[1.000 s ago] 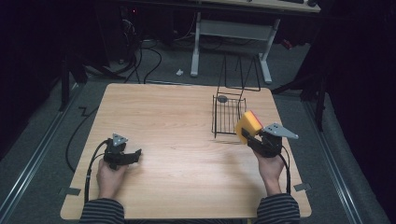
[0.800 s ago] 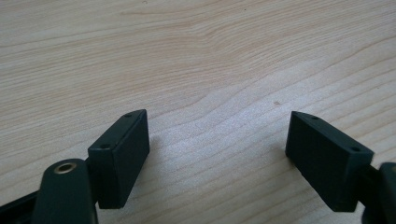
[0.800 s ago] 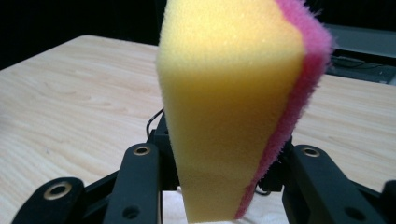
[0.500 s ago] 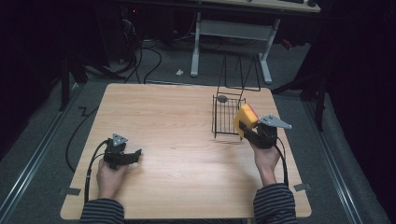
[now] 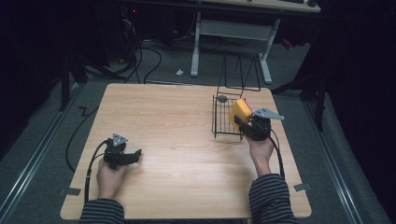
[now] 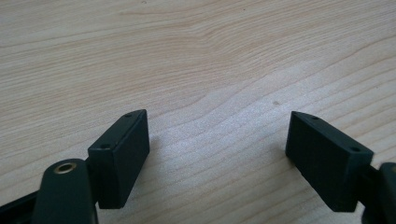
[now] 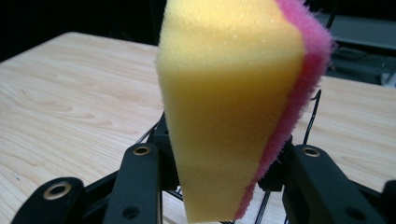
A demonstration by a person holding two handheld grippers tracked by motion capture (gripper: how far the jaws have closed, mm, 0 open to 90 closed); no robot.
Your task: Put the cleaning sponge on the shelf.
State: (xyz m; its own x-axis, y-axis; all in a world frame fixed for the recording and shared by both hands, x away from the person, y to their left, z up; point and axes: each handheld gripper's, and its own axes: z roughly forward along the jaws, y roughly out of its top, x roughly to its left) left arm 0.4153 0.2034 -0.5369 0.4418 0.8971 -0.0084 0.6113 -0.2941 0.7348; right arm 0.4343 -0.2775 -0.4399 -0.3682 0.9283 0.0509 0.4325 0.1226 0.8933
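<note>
The sponge sits pinched between the jaws of the right gripper, standing on end with its long axis running up and away from the jaws, yellow face toward the table's middle and pink scrub layer on the far side (the right gripper view shows the foam squeezed narrow where the jaws bite it). It hangs at the near right rim of the wire basket, just above and beside it, so the basket lies ahead and slightly left of the right hand, by far the nearer one. The left gripper rests low on the table well apart, jaws wide and holding nothing. Compared with a second ago, the right hand has carried the sponge forward toward the basket; the left has not shifted.
</note>
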